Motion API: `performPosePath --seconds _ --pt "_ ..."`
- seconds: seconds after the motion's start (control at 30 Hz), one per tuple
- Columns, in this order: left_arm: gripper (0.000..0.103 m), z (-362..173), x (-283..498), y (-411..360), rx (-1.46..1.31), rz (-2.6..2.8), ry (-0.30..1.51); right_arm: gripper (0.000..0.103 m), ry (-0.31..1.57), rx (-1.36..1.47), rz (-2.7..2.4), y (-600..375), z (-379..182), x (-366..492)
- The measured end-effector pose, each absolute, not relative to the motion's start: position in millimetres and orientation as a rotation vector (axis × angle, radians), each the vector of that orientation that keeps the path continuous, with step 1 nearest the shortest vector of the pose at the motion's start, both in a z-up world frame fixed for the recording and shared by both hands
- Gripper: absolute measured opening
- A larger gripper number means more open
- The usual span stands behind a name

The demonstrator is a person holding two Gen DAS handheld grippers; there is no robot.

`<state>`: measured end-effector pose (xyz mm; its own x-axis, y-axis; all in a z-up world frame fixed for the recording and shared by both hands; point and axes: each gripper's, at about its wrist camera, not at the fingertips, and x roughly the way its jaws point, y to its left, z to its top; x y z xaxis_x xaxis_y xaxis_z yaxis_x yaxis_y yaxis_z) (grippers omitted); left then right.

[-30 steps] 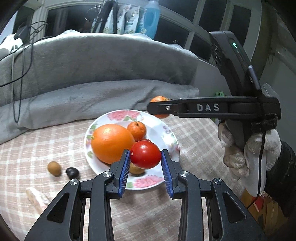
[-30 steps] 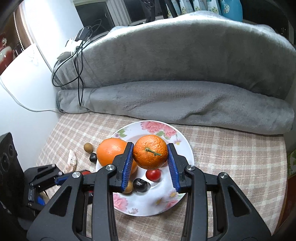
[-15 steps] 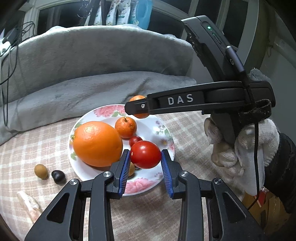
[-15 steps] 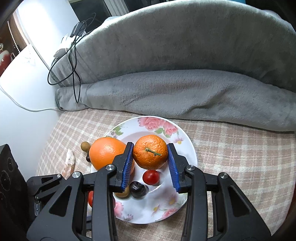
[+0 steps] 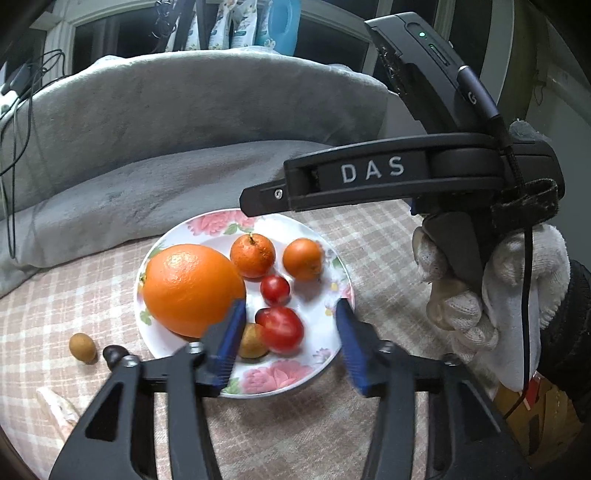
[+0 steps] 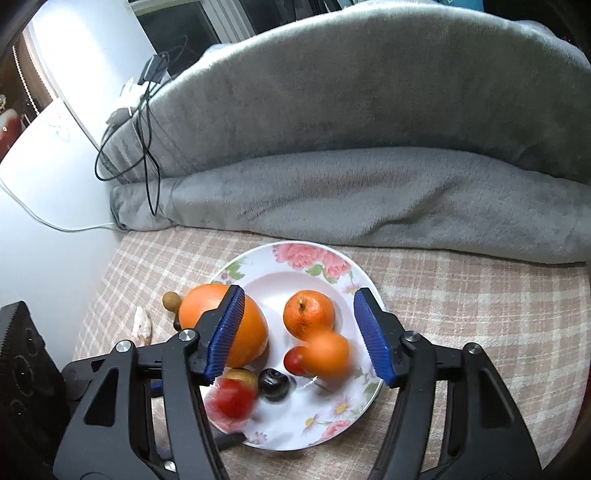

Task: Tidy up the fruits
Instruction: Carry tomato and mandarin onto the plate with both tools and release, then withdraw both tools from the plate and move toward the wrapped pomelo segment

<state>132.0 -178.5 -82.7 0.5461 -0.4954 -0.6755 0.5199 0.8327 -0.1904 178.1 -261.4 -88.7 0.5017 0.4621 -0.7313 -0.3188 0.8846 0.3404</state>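
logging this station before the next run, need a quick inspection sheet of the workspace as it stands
Surface: beige plaid cloth over the table.
Job's things: floral white plate holds a large orange, two small mandarins, a big red tomato, a small cherry tomato, a tan round fruit and a dark chestnut-like piece.
Clutter: small brown fruit, dark nut and pale scrap lie off the plate.
Grippers: left gripper and right gripper are both open, holding nothing.
Cables: black cords drape over the blanket.
Surroundings: grey fleece blanket, bottles on the window sill.
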Motion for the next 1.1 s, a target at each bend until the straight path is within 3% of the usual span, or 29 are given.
performPosePath --seconds 0.1,0.27,0.37,0.63,0.73,1.1 --pt "0.064 -82.1 131.5 -177.7 0.034 -0.597 0.789 0.068 0.922 0.164 0.468 -261.6 -84.8 177.8" --pt "0.065 -82.0 129.8 -176.5 0.041 -0.585 0.791 0.085 0.896 0.162 0.46 -262.6 -79.5 175.5" --pt "0.072 -81.2 128.5 -176.8 0.046 -0.584 0.795 0.092 0.886 0.163 0.453 -263.7 -78.0 174.1" --pt "0.073 -73.0 117.9 -177.7 0.06 -0.562 0.79 0.094 0.878 0.18 0.425 -269.7 -75.7 172.7" --pt "0.081 -70.9 118.6 -175.2 0.057 -0.55 0.784 0.094 0.867 0.189 0.423 -272.1 -72.2 170.1" --pt "0.081 -59.5 111.6 -165.2 0.071 -0.531 0.772 0.094 0.857 0.196 0.432 -268.9 -64.7 160.8"
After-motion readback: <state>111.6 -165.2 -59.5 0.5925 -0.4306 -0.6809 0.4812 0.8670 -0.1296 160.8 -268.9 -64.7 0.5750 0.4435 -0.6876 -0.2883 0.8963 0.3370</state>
